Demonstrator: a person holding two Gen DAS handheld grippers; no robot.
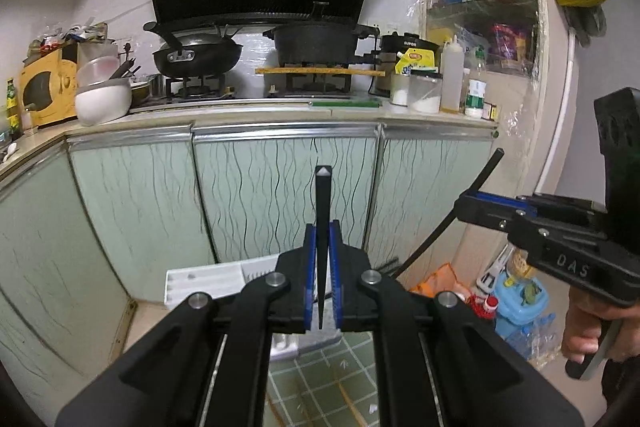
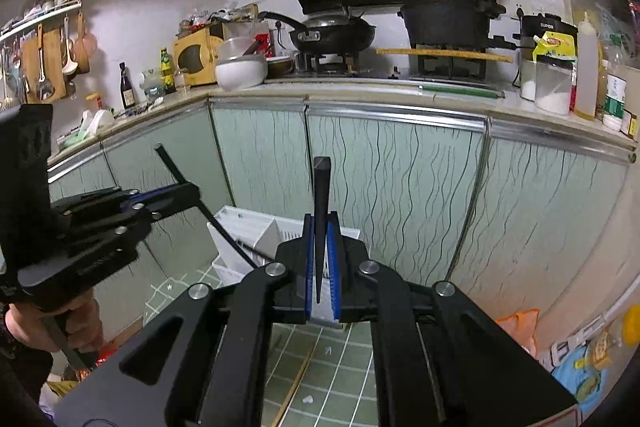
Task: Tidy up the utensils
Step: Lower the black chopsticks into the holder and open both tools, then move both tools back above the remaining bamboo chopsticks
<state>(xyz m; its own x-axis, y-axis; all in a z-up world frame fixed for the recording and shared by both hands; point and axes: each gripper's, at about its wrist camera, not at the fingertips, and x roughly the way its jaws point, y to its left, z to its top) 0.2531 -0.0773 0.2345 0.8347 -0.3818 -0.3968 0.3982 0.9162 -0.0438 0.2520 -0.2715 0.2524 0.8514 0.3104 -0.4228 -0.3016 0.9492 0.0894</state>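
My left gripper is shut on a black chopstick that sticks up and forward between its blue pads. To the right in that view, my right gripper grips a second black chopstick, with a hand on its handle. In the right wrist view, my right gripper is shut on its chopstick. The left gripper with its chopstick shows at the left. A white compartmented utensil tray lies below and beyond both grippers on a green tiled surface.
Pale green cabinet doors stand close ahead under a counter with a wok, a black pot, a white bowl and jars. A wooden stick lies on the tiled surface. Bags and toys sit at the lower right.
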